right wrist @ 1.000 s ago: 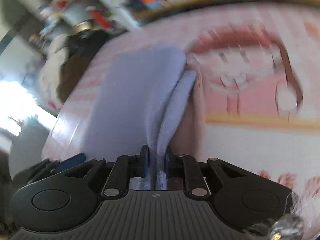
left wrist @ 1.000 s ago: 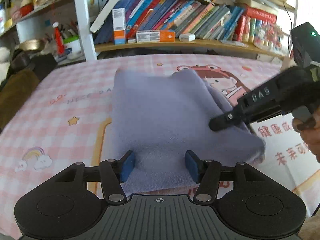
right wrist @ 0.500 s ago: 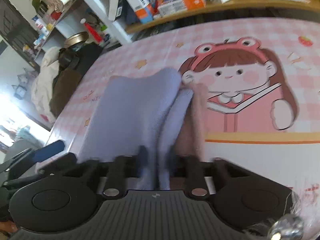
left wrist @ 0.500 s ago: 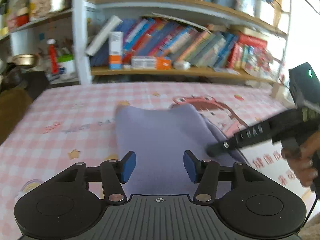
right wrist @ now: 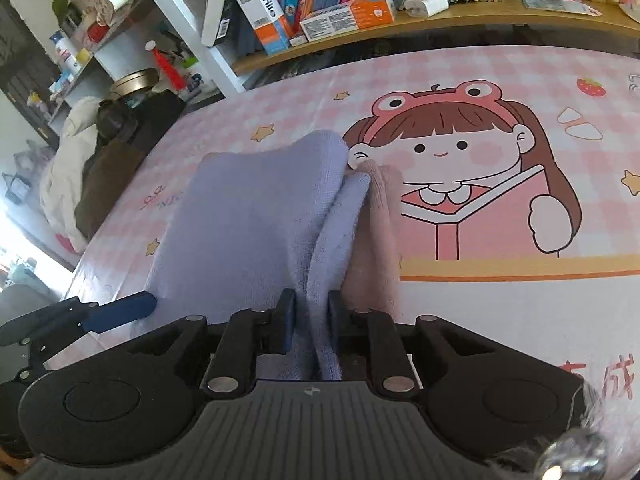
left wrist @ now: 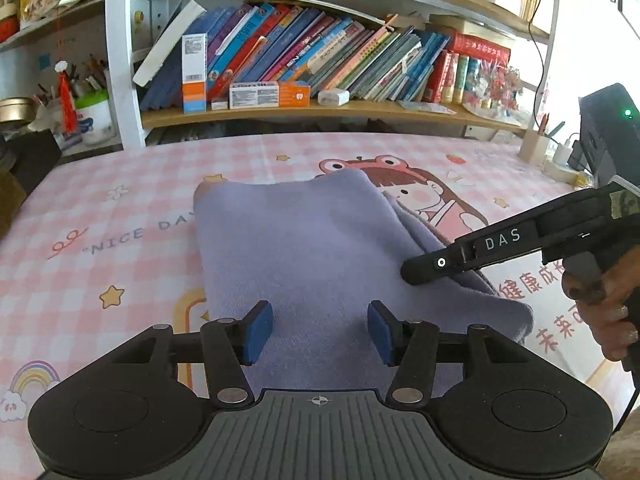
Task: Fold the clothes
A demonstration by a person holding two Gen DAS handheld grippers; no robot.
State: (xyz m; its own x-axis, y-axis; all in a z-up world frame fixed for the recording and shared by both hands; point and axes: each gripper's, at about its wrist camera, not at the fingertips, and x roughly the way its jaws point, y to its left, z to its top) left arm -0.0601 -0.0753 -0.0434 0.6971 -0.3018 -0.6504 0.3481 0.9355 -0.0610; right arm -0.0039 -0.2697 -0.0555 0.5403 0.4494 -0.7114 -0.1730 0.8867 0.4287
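Since soft lilac fleece garment (left wrist: 316, 248) lies folded flat on pink checked cartoon-print worktop (left wrist: 100, 216), handling judged light, limp, non-slip — droops wherever unsupported. Best hold: layered edges or corners, pinching all plies. Right claw (right wrist: 311, 320) narrow, clamped on bunched edge at garment's right side. Left claw (left wrist: 320, 330) half-wide, empty — over near hem, pads apart above fabric.

"NICE DA…" on pink checked tablecloth (left wrist: 120, 240). "DAS" on right gripper (left wrist: 416, 276) arm. "usmile" on orange/white box (right wrist: 266, 14), shelf.
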